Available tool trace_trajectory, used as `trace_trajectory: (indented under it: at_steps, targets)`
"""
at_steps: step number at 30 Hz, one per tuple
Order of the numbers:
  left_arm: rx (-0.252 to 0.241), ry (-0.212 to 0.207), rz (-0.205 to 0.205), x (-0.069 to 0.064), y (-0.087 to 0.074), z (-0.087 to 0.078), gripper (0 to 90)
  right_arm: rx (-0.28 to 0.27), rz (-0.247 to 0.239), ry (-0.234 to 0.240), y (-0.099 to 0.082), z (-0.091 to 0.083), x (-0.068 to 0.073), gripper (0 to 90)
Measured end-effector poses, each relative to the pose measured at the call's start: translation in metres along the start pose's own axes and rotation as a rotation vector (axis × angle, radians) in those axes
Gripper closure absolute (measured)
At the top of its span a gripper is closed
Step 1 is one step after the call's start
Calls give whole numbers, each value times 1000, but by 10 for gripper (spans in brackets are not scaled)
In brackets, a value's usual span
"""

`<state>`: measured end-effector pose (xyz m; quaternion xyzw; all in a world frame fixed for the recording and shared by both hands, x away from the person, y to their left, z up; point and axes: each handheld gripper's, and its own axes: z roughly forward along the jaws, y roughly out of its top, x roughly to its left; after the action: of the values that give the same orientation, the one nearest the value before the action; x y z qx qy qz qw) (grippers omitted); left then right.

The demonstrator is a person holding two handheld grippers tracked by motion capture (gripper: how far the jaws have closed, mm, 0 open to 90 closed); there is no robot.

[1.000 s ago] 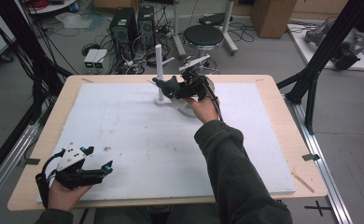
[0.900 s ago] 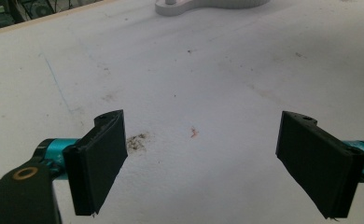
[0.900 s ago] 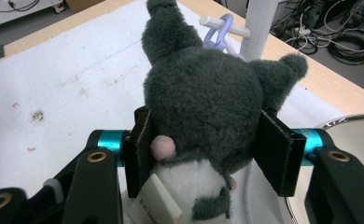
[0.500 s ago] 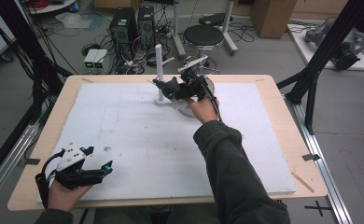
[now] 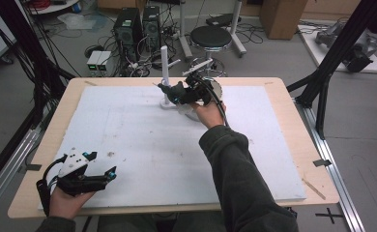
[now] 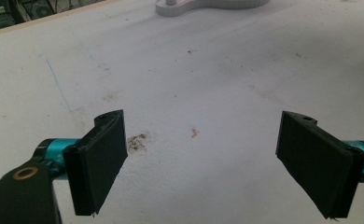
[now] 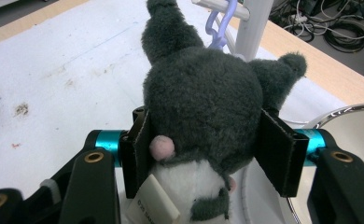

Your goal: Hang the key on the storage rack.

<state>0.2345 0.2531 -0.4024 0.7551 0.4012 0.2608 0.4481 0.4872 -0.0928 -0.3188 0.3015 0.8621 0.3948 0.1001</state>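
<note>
A dark grey plush toy [image 7: 199,88] with a white belly sits between the pads of my right gripper [image 7: 203,119], which touch it on both sides; the jaws have just been opening slightly. Its purple clip [image 7: 220,28] hangs on a peg of the white stand [image 7: 255,23]. From above, the right gripper [image 5: 177,94] and the plush toy [image 5: 168,90] are at the foot of the stand [image 5: 165,67], at the back of the table. My left gripper [image 5: 100,163] rests open at the front left, nothing between its jaws [image 6: 203,158].
A shiny bowl [image 7: 353,135] lies just right of the plush toy, under the right hand [image 5: 214,87]. A white foam sheet [image 5: 143,140] covers most of the wooden table [image 5: 293,106]. The stand's base [image 6: 185,7] is far ahead of the left gripper.
</note>
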Motion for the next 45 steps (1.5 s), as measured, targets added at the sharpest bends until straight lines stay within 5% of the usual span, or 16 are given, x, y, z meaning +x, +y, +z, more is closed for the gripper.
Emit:
trace_trajectory:
  at_steps: [26,45]
  targets:
    - [2,0,1,0,0,0,166,31,28,-5,-2,8,-1,342]
    - [0,1,-1,0,0,0,166,-12,40,23,-3,-3,-3,314]
